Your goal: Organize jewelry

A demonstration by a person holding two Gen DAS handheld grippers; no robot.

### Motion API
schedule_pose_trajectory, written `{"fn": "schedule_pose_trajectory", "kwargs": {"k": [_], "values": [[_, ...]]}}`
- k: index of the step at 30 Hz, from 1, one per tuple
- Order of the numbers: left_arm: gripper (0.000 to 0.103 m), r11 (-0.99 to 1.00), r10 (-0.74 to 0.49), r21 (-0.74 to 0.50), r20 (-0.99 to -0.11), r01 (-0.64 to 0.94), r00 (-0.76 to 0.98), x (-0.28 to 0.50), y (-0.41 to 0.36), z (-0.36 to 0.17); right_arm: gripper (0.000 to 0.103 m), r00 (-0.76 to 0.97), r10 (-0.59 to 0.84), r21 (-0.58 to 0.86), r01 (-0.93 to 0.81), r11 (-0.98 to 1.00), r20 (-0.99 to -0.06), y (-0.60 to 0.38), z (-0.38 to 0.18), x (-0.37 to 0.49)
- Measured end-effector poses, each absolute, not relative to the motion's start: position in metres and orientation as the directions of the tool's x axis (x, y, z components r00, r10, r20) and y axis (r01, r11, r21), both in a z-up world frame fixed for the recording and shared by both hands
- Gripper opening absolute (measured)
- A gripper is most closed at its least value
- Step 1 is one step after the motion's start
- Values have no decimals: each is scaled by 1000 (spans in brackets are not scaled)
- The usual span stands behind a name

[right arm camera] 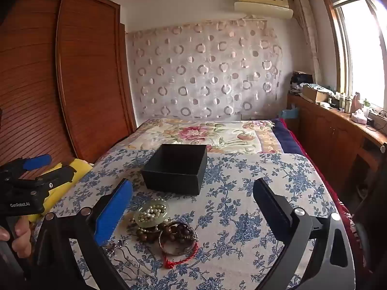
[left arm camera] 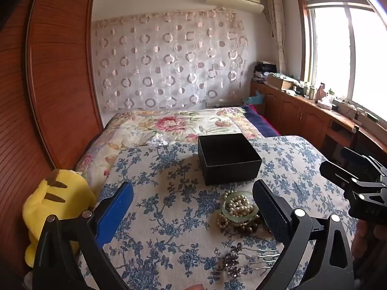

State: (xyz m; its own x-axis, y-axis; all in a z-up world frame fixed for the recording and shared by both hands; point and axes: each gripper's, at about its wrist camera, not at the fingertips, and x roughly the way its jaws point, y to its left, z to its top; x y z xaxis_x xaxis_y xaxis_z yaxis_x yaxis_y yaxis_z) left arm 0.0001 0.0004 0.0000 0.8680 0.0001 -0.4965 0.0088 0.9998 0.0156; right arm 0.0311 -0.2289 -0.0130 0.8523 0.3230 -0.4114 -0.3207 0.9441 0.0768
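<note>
An open black box [left arm camera: 228, 158] [right arm camera: 175, 169] stands on the blue-flowered cloth. In front of it lies a heap of jewelry: a pale green bangle with a pearl string [left arm camera: 239, 206] [right arm camera: 152, 212], dark wooden beads [right arm camera: 180, 233], a silver bangle [right arm camera: 179, 247], a red cord [right arm camera: 177, 261] and a purple flower hair comb [left arm camera: 244, 259]. My left gripper [left arm camera: 193, 207] is open and empty, above the cloth left of the heap. My right gripper [right arm camera: 193, 207] is open and empty, with the heap near its left finger.
A yellow plush toy [left arm camera: 52, 207] lies at the bed's left edge by the wooden wardrobe [left arm camera: 36, 84]. A flowered quilt [right arm camera: 208, 133] covers the far bed. A wooden counter [right arm camera: 338, 130] with clutter runs along the right under the window.
</note>
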Motion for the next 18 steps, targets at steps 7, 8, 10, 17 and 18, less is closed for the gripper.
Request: {"fn": "schedule_pose_trajectory", "kwargs": {"k": [7, 8, 10, 17, 18], "values": [[95, 1000, 2, 19, -494, 9, 870, 0, 0, 0, 100, 851, 325, 82, -321, 944, -412, -229, -13, 31], [95, 1000, 2, 19, -492, 9, 871, 0, 0, 0, 100, 851, 326, 83, -321, 943, -412, -229, -13, 30], [95, 1000, -1, 16, -491, 10, 871, 1, -1, 0, 100, 850, 328, 85, -322, 943, -412, -229, -13, 30], [95, 1000, -1, 16, -491, 10, 871, 3, -5, 3, 100, 851, 327, 85, -321, 943, -411, -229, -13, 30], [95, 1000, -4, 11, -486, 11, 874, -3, -2, 4, 100, 851, 328, 85, -322, 943, -411, -229, -13, 30]]}}
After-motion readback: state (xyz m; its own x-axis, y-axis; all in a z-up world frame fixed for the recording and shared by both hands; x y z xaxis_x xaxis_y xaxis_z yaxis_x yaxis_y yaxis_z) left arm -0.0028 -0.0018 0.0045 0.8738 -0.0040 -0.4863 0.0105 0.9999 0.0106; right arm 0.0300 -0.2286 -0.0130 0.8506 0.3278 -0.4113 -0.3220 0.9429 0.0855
